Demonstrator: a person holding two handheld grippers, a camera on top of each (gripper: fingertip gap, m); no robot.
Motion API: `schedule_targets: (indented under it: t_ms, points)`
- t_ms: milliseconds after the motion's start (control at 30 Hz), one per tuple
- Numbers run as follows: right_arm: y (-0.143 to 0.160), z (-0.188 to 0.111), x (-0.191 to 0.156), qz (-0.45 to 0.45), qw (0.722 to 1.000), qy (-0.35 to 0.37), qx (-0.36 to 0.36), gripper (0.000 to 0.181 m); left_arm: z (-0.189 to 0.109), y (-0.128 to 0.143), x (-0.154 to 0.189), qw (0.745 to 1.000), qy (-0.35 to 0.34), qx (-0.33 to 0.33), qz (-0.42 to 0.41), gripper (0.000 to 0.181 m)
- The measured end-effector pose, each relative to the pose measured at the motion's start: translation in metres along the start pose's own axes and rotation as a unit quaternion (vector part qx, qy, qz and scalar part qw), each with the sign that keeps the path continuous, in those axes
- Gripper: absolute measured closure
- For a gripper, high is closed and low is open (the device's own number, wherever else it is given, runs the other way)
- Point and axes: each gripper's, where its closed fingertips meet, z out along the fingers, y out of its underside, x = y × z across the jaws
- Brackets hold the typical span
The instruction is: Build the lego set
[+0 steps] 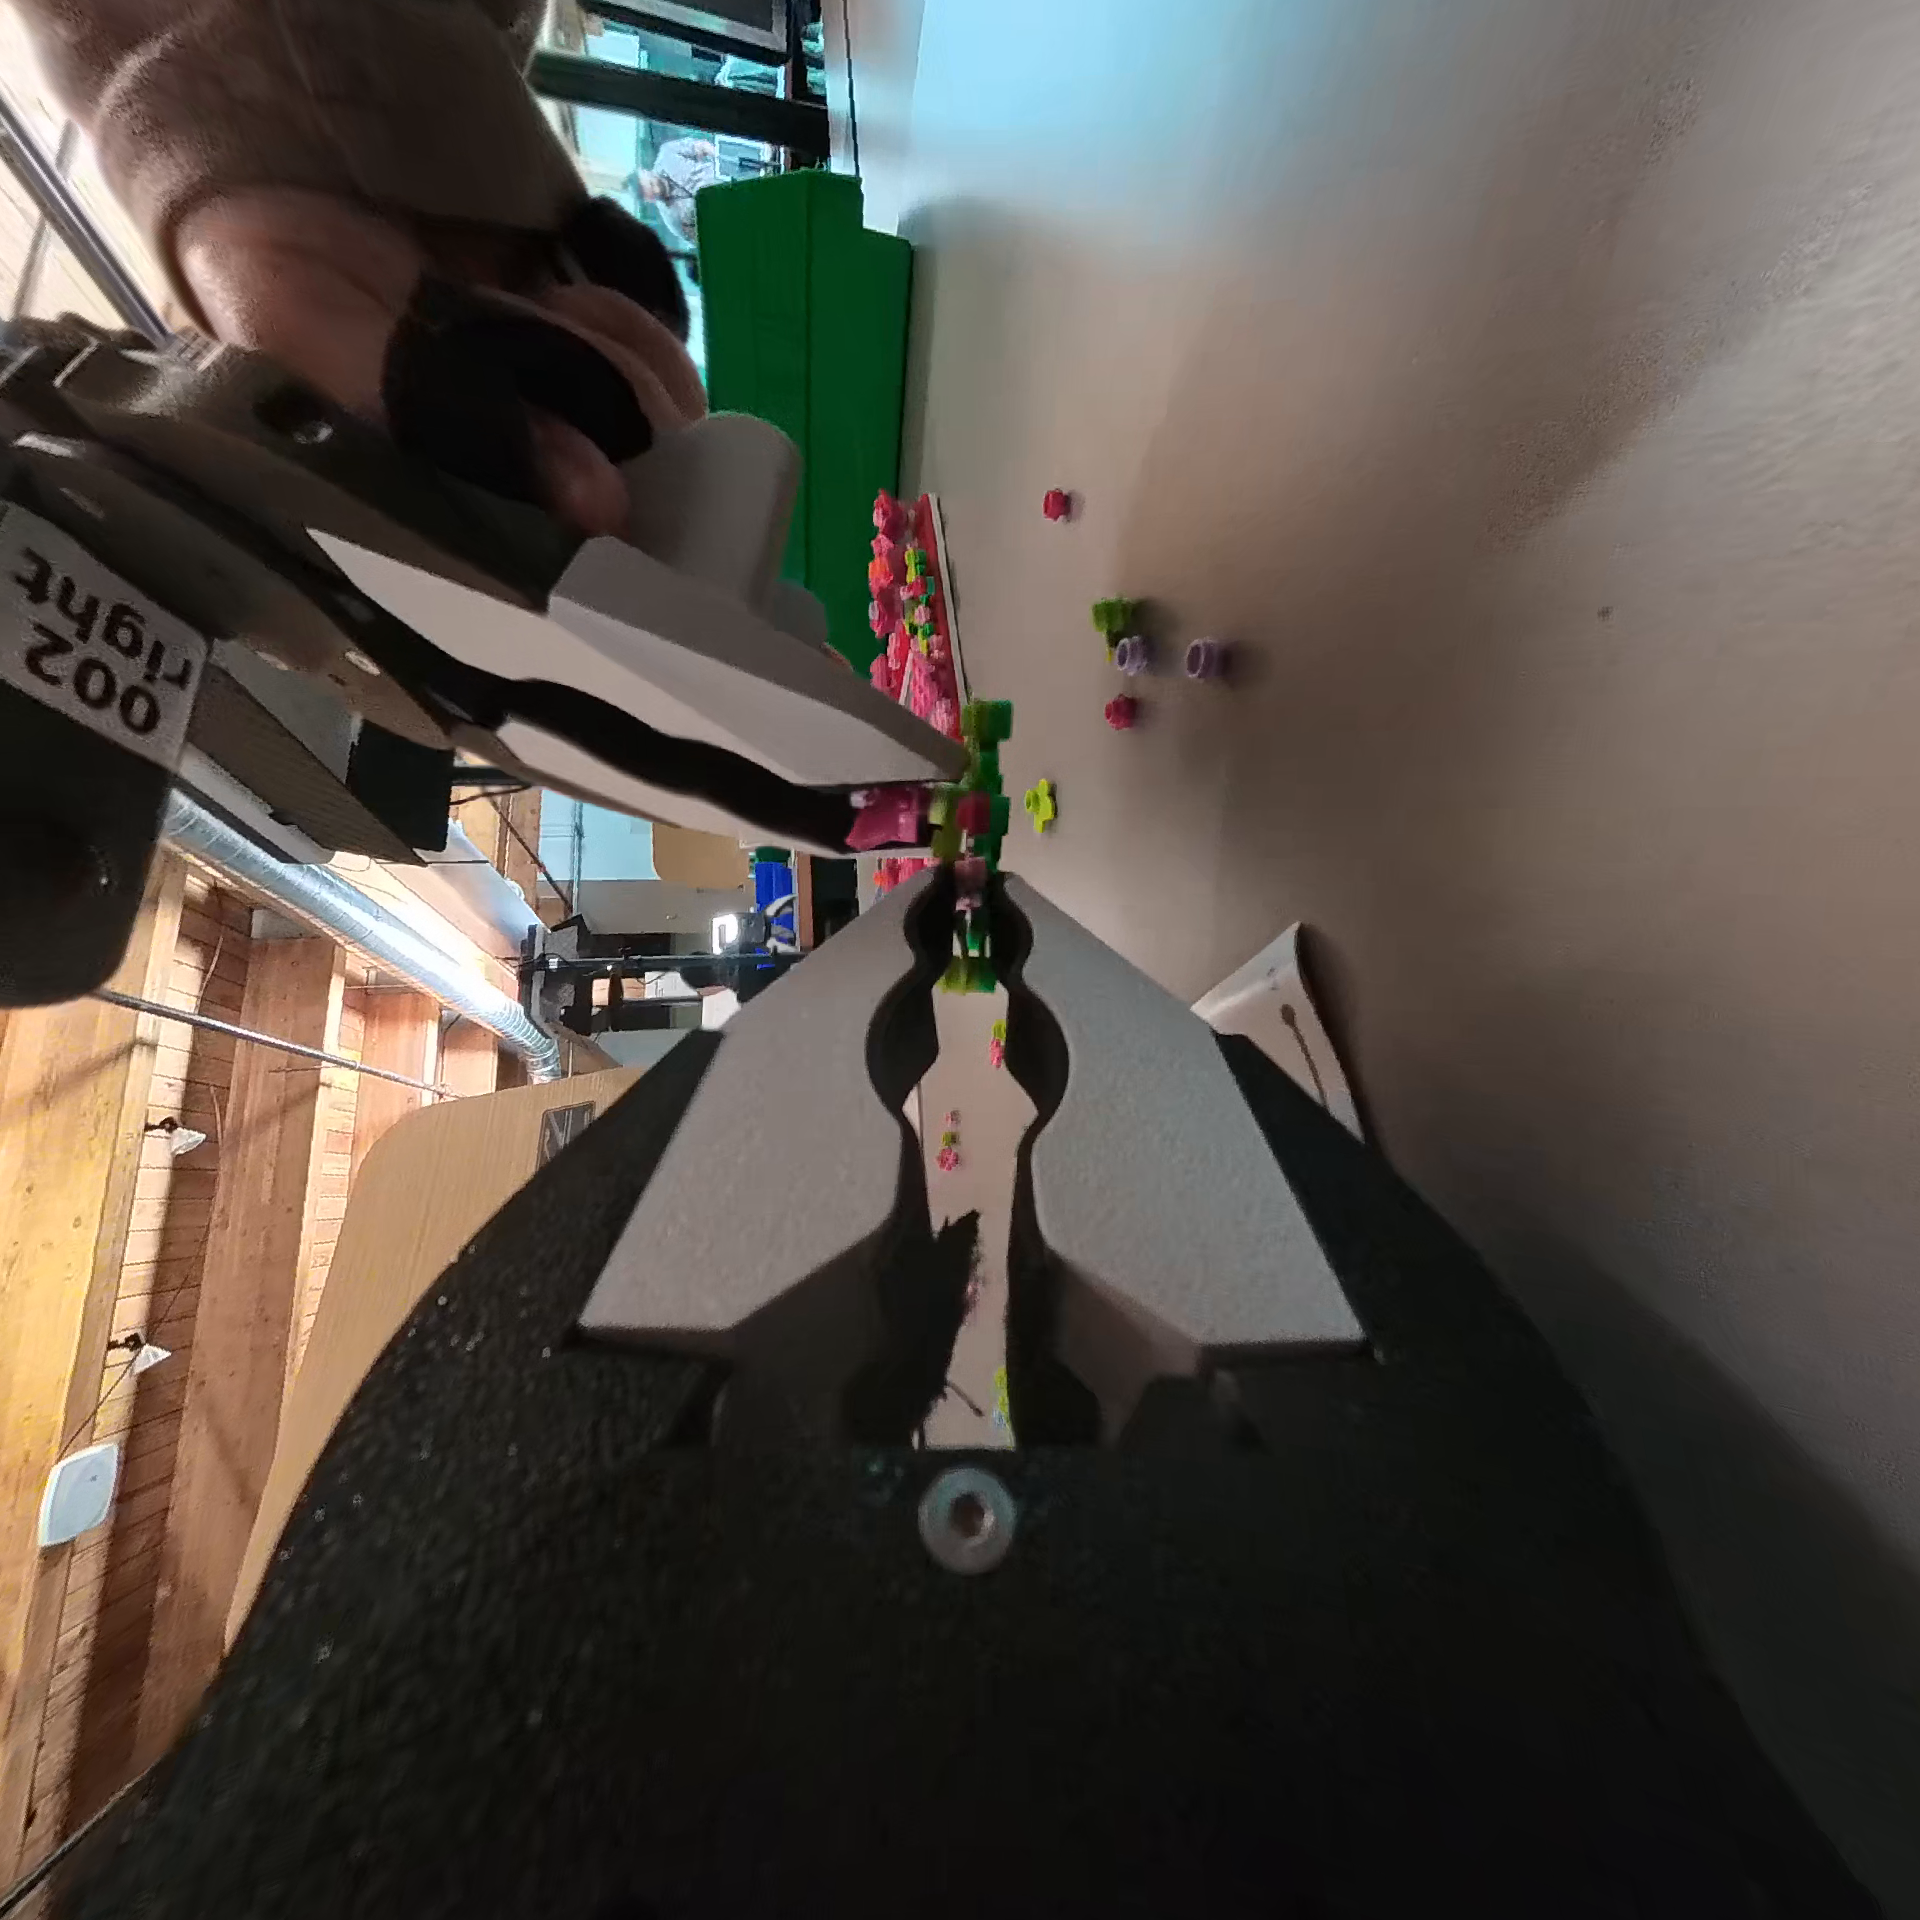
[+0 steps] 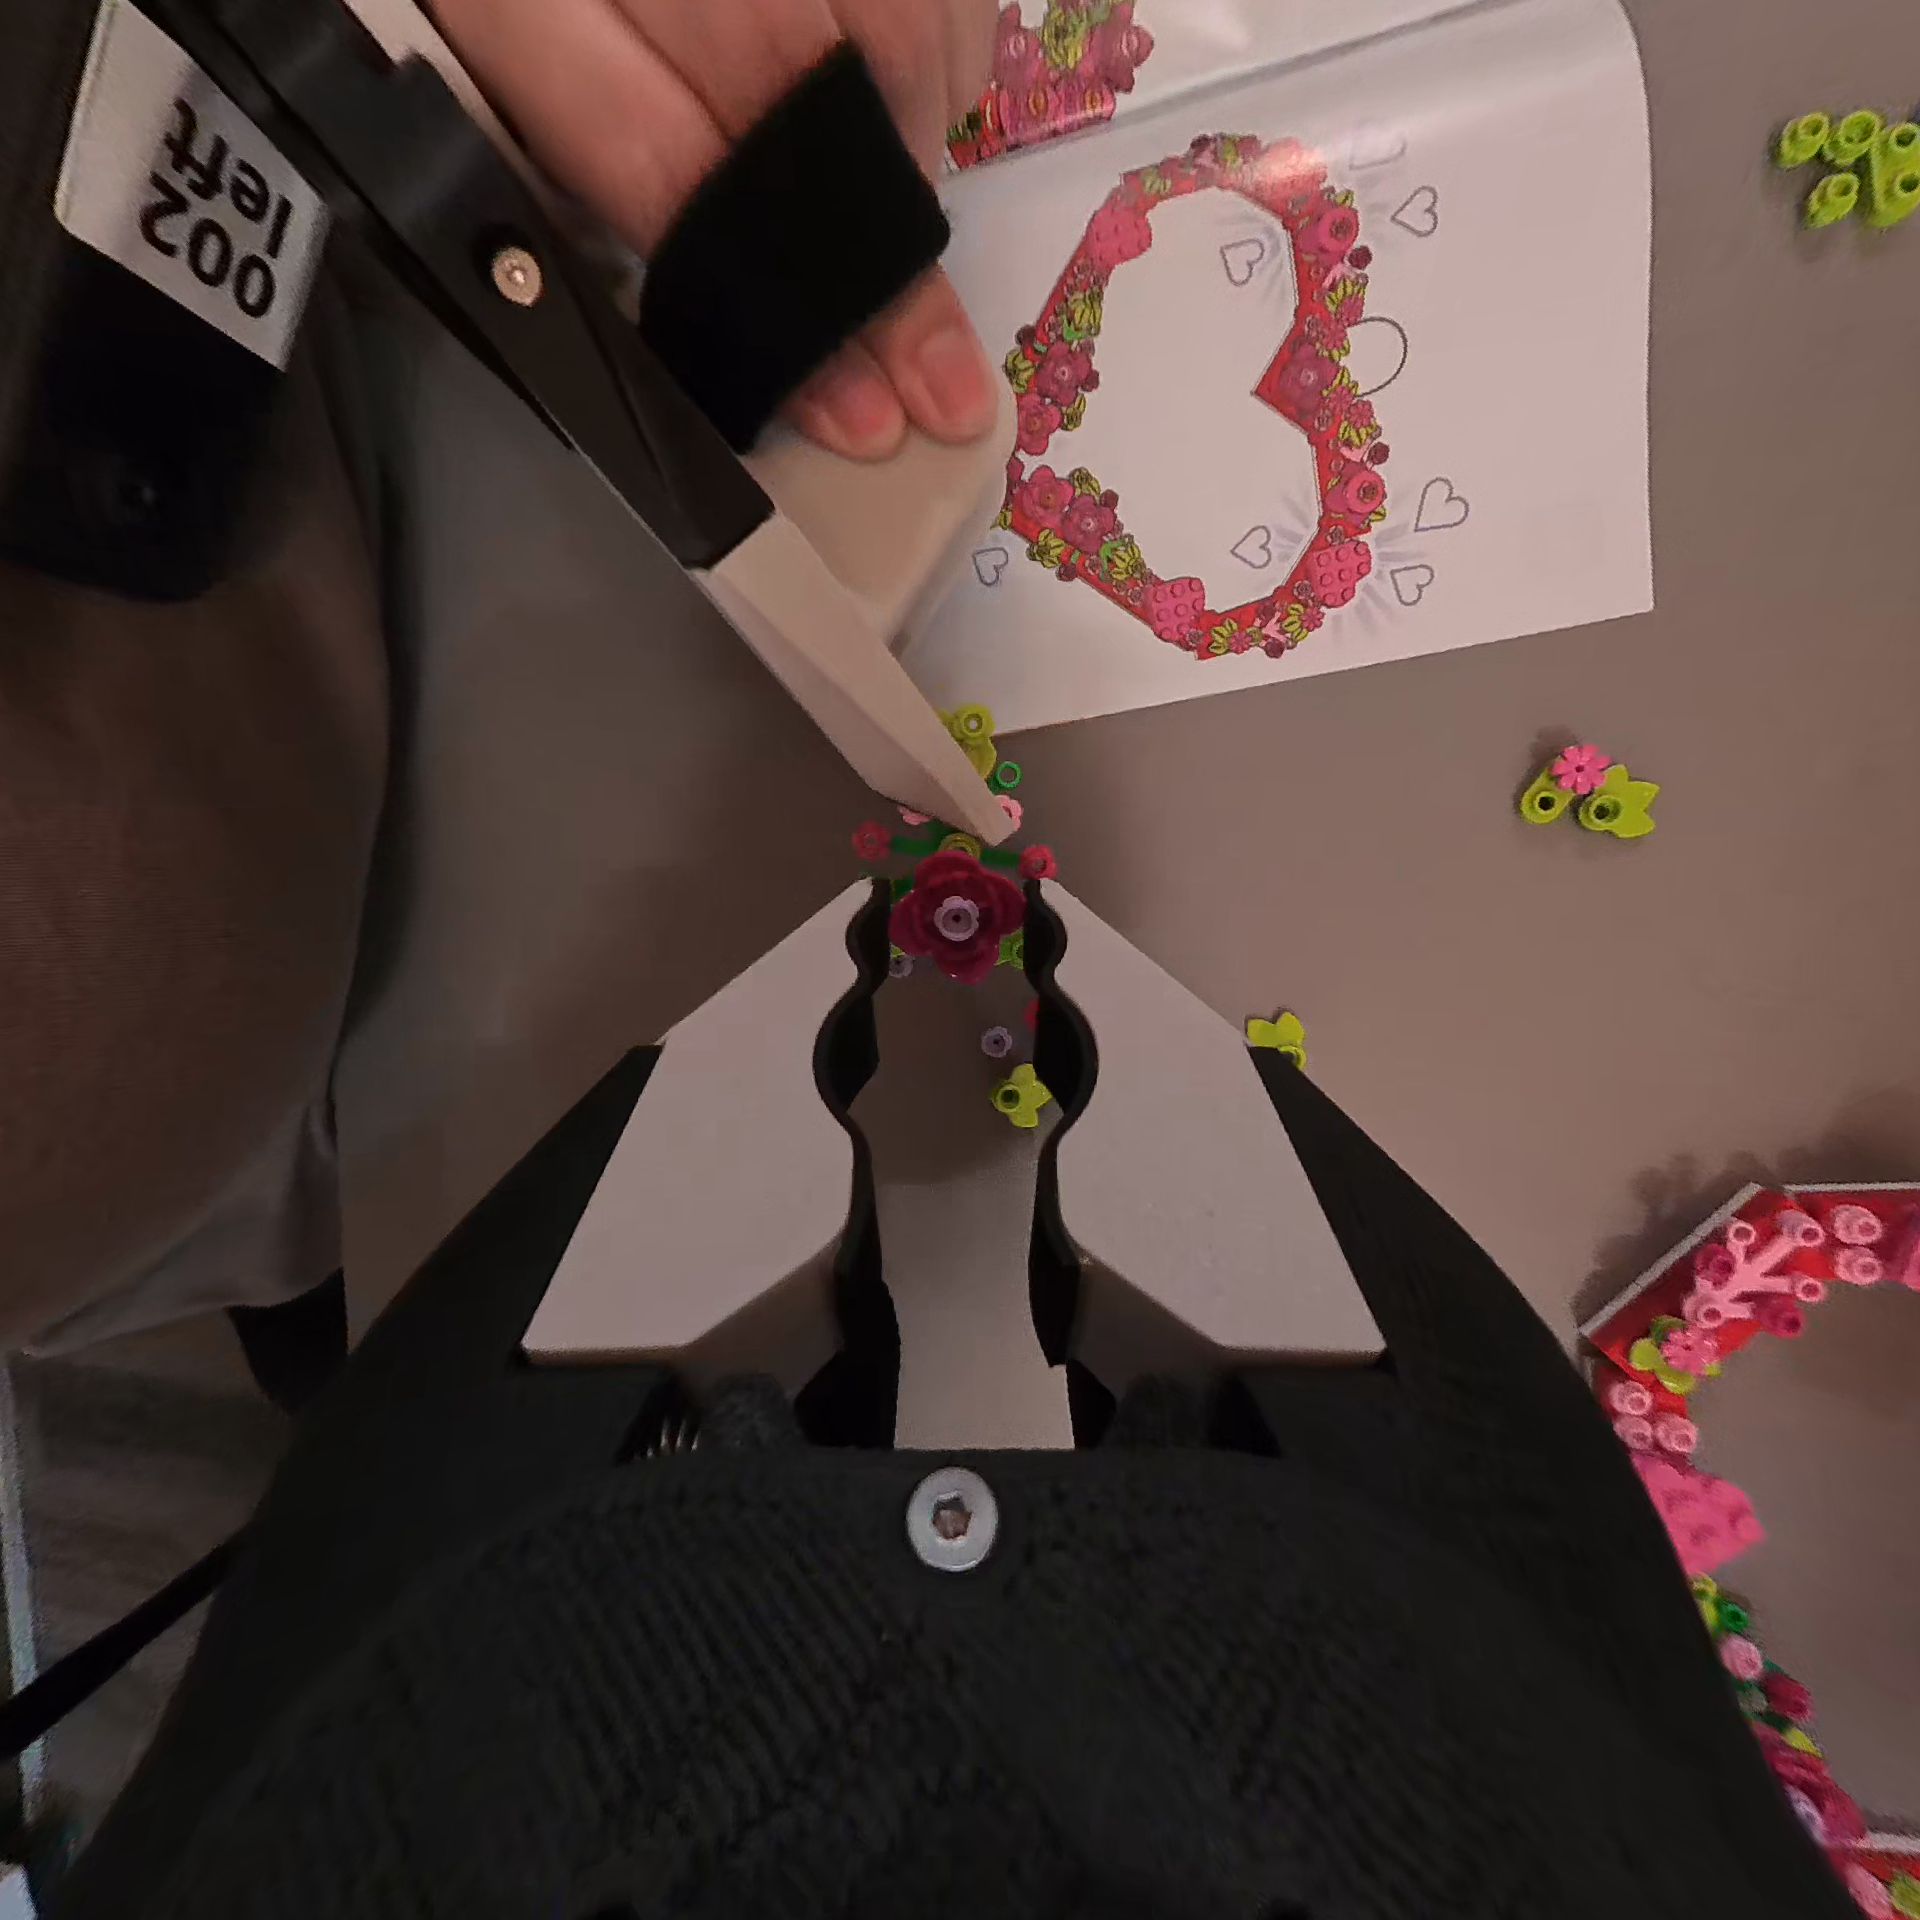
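At the centre of the right wrist view, the right gripper [image 2: 954, 902] is closed on a dark magenta rose piece [image 2: 956, 920] with a lilac stud at its middle; the rose faces the camera. Behind it runs a green stem piece [image 2: 940, 844] whose long axis lies left to right across the frame, with small red buds at both ends. The left gripper [image 2: 987, 826] reaches in from the upper left, its pale fingers tapering to a point that touches the stem.

In the left wrist view, the left gripper [image 1: 968, 914] clamps that green stem [image 1: 982, 810], which here stands vertically in the frame's centre. The right gripper [image 1: 904, 805] comes from the left, pinching the magenta rose [image 1: 888, 816] against the stem.

An instruction sheet [image 2: 1351, 416] showing a flower heart lies at upper right on the grey table [image 2: 1351, 935]. The partly built red heart frame [image 2: 1714, 1403] sits at lower right. Loose lime leaf pieces [image 2: 1590, 800] lie between them.
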Motion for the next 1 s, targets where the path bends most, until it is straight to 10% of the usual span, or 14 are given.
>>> schedule_targets:
  t_ms: [1000]
  points:
    - [-0.017,-0.02,0.009,0.013,0.989,0.062,-0.134,0.155,-0.003,0.013,-0.027,0.996,-0.068,-0.033,-0.049,0.178]
